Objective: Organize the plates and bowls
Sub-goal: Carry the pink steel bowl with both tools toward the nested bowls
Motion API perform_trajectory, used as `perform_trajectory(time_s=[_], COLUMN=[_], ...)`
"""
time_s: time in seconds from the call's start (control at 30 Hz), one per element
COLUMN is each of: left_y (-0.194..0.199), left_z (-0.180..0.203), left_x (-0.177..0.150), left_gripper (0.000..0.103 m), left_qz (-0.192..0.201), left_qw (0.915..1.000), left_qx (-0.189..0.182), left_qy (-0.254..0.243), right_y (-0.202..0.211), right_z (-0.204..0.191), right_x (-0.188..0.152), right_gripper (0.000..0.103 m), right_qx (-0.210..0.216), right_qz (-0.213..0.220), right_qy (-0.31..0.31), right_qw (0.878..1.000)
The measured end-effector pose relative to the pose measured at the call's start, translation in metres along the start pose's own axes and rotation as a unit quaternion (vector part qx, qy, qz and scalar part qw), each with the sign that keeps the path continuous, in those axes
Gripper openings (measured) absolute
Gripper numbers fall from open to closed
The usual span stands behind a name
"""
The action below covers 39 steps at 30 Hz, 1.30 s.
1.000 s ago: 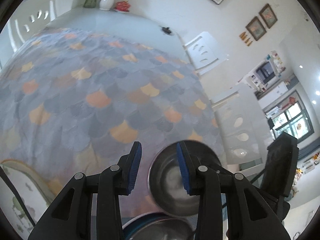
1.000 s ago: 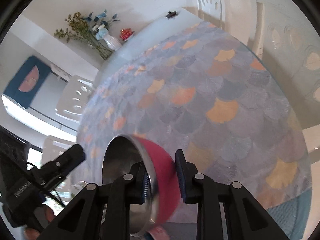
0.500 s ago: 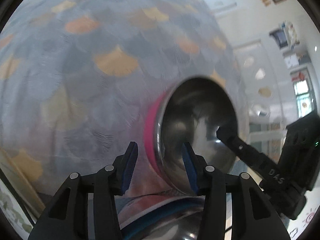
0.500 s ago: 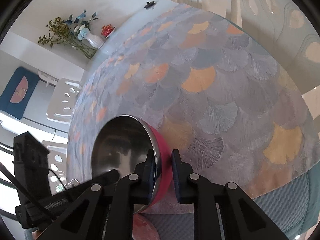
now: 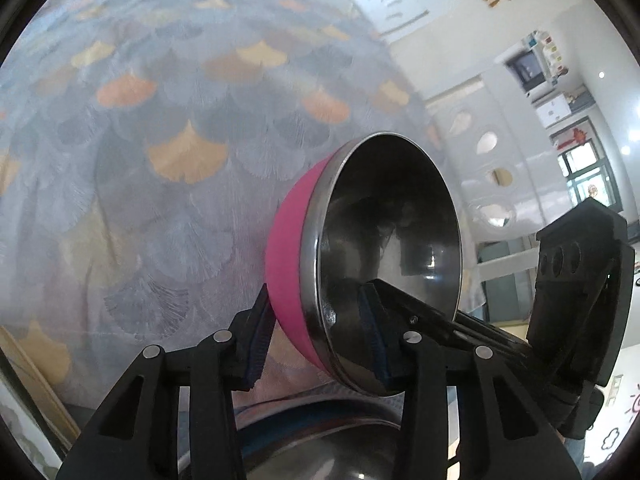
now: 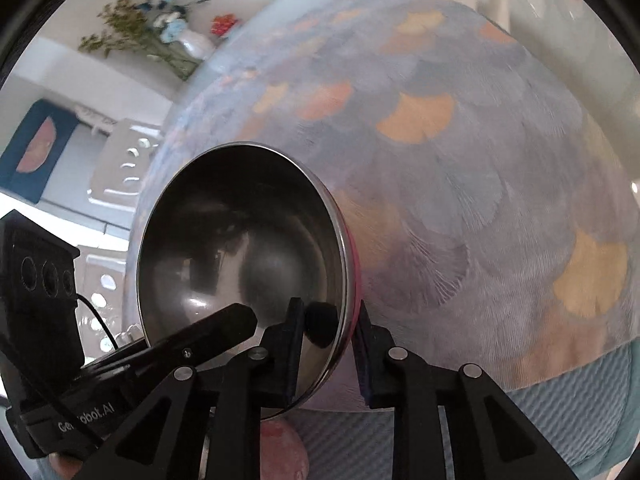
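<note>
Now both grippers meet on one pink bowl (image 5: 288, 264) with a steel inside, held tilted on its side above the tablecloth (image 5: 168, 168), which bears a fan pattern of grey and orange.

From the left wrist view, the left gripper (image 5: 316, 336) straddles the bowl's lower wall: one blue-padded finger lies against the pink outside, the other stands inside against the steel. Its jaws are closing with the wall between them, and the pads appear to touch it on both sides. The right gripper's finger reaches into the bowl from the right beside it.

From the right wrist view, the right gripper (image 6: 326, 354) is clamped on the rim of the same bowl (image 6: 244, 256), one finger inside and one on the pink outside, though its jaws are easing open. The left gripper's finger (image 6: 224, 324) enters the bowl from the left.

Below the pink bowl, the rim of a blue steel bowl (image 5: 320, 436) shows at the bottom edge. A vase of flowers (image 6: 188, 44) stands at the table's far end.
</note>
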<state>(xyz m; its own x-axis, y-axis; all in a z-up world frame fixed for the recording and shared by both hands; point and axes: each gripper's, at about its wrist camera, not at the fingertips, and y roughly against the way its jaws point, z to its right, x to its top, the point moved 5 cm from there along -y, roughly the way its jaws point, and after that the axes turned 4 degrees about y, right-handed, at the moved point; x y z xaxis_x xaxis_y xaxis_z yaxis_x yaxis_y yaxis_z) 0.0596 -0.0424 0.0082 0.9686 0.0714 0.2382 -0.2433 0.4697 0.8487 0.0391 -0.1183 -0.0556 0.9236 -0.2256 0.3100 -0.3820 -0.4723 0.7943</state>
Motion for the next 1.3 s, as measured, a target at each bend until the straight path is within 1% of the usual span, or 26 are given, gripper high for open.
perform_trajectory(time_s=[0.13,0.3,0.47,0.67,0.73,0.9,0.97,1.1,1.2,1.3], left_y=[0.018,0.042,0.06,0.081,0.092,0.111,0.119,0.129,0.134,0.134], left_z=[0.001,0.01,0.019,0.031,0.036,0.044,0.046,0.044,0.037,0.028], left_x=[0.005,0.006,0.009,0.0,-0.008,-0.016,-0.023,-0.04,-0.054,-0.068], left_gripper=[0.038,0.038,0.038,0.038,0.038,0.038,0.038,0.038,0.038,0.038], left_qz=[0.025,0.059,0.089,0.111,0.123,0.145,0.155,0.164,0.16,0.152], left_qw=[0.9997,0.9982,0.9959,0.9926,0.9906,0.9873,0.9854,0.9836,0.9851,0.9869], left_qx=[0.003,-0.009,-0.008,0.004,0.008,-0.007,-0.006,0.0,-0.002,0.009], left_qy=[-0.005,-0.008,-0.019,-0.049,-0.06,-0.063,-0.069,-0.076,-0.064,-0.052], right_y=[0.012,0.03,0.051,0.071,0.077,0.097,0.106,0.115,0.116,0.113], right_z=[-0.013,-0.025,-0.035,-0.045,-0.049,-0.06,-0.064,-0.073,-0.075,-0.079], right_x=[0.003,0.003,-0.001,-0.003,-0.003,-0.007,-0.013,-0.028,-0.043,-0.06], right_gripper=[0.022,0.022,0.022,0.022,0.022,0.022,0.022,0.022,0.022,0.022], right_qx=[-0.001,0.009,0.024,0.033,0.035,0.045,0.049,0.059,0.065,0.068], right_qz=[0.019,0.039,0.06,0.086,0.093,0.111,0.117,0.115,0.102,0.083], right_qy=[0.026,0.029,0.034,0.036,0.04,0.05,0.054,0.059,0.056,0.06], right_qw=[0.999,0.999,0.997,0.995,0.994,0.992,0.99,0.99,0.991,0.992])
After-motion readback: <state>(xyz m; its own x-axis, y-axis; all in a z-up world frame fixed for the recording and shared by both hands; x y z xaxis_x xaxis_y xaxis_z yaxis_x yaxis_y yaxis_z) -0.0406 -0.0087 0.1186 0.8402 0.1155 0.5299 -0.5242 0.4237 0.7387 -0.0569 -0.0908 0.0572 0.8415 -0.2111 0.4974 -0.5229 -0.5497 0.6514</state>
